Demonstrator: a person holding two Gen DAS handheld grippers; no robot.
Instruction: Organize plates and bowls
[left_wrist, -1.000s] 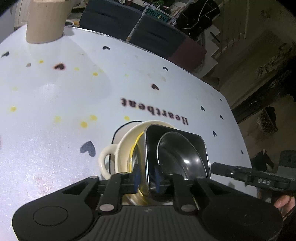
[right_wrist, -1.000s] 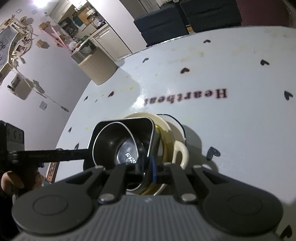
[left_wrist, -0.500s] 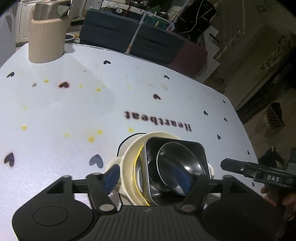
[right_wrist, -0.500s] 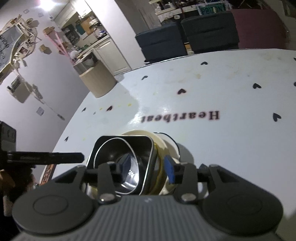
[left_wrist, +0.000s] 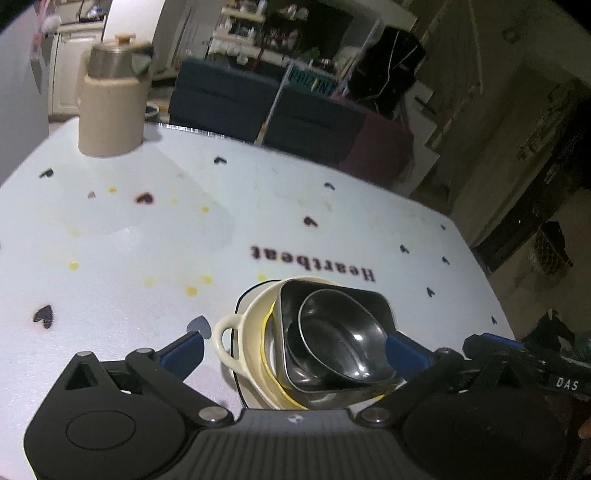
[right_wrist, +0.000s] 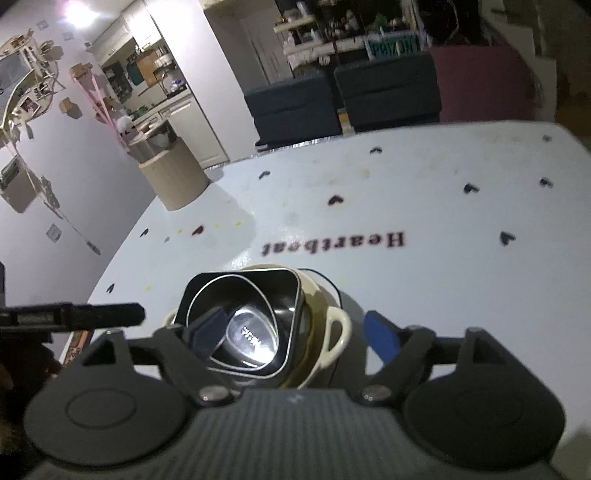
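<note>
Left gripper (left_wrist: 291, 350) jaws have just been opening and now stand wide apart, clear of the stack. Cream ceramic bowl (left_wrist: 243, 343) with loop handles sits mid-table (left_wrist: 110, 251), a glossy black squarish bowl (left_wrist: 332, 332) tilted inside. Right gripper (right_wrist: 295, 328) also just spread, holding nothing. A bump could probably slide that slick tilted one out.

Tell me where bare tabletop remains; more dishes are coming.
Free: the stretch between the beige canister and the "Heartbeat" lettering, and right of the lettering in the right wrist view. Crowded: the near edge, around the stacked bowls.
</note>
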